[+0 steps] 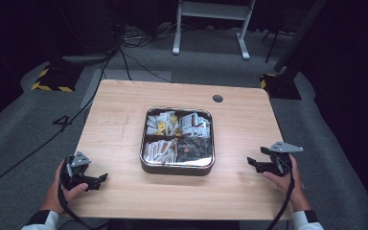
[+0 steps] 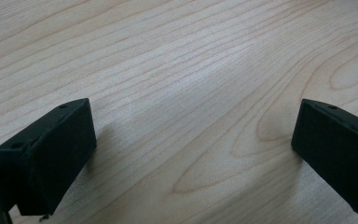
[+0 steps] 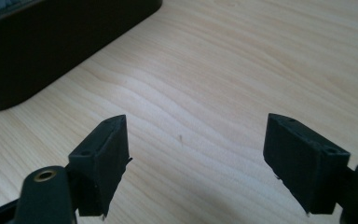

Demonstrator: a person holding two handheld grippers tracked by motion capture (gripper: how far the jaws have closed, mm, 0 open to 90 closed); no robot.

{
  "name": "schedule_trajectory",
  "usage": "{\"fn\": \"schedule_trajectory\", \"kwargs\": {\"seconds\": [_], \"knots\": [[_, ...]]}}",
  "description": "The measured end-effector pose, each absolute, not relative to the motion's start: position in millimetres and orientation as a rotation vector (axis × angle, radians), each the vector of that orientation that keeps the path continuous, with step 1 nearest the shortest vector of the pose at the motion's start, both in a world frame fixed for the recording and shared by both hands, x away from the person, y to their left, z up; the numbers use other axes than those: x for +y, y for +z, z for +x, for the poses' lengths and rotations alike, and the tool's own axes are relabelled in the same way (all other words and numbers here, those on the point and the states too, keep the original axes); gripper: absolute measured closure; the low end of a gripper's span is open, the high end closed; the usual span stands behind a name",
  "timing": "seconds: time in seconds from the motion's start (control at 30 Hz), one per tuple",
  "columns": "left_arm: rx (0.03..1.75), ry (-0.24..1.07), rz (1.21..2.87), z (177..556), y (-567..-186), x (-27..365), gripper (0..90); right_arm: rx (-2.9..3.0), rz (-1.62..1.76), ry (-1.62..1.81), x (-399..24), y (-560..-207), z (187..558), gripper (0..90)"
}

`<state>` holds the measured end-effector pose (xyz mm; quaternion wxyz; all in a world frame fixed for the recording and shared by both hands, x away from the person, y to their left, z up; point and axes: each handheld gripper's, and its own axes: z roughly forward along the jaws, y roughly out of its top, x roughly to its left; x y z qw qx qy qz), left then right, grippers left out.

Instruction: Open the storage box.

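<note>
The right gripper (image 1: 258,163) is held near the table's right edge, its black jaws spread wide with nothing but bare wood seen between them. The left gripper (image 1: 97,180) is held near the left front corner, its jaws likewise set wide apart and empty. Between the two, well apart from each, a square metal tray with rounded corners (image 1: 177,168) is placed at the middle of the light wooden table (image 1: 115,129). It is divided into four compartments, each filled with small packets (image 1: 160,150).
</note>
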<state>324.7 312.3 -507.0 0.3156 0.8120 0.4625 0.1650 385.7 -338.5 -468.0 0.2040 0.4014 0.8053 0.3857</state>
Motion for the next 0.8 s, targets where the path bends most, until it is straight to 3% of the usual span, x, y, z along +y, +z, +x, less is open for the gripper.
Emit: {"fn": "schedule_trajectory", "kwargs": {"seconds": [0.8], "knots": [[1.217, 0.433, 2.140, 324.8, -507.0, 312.4, 0.0, 2.313, 0.898, 1.099, -264.3, -423.0, 416.9, 24.1]]}}
